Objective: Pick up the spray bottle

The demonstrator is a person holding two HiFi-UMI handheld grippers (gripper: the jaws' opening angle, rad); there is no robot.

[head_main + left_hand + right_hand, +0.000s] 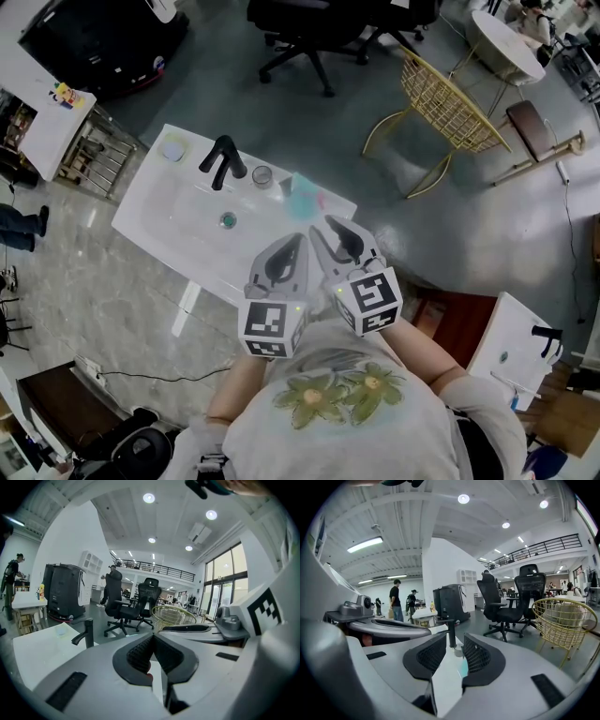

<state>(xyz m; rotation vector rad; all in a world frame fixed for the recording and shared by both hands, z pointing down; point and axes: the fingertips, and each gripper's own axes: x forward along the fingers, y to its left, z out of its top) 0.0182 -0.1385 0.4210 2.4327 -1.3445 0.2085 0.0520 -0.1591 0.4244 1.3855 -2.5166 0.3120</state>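
Observation:
A pale teal spray bottle (pixel 302 195) stands blurred on the right end of the white sink counter (pixel 178 211), right of the black faucet (pixel 222 161). Both grippers hover side by side above the counter's near edge, short of the bottle. My left gripper (pixel 296 238) has its jaws pressed together with nothing in them (pixel 153 639). My right gripper (pixel 323 225) is open, its jaws a little apart (pixel 455 641). Through that gap a sliver of the teal bottle (pixel 463 667) and the faucet (pixel 452 632) show.
A small glass cup (pixel 262 175) sits between faucet and bottle, and a round dish (pixel 174 148) at the counter's far left corner. A yellow wire chair (pixel 450 108) and a black office chair (pixel 309 37) stand beyond. People (pixel 396 602) stand far back.

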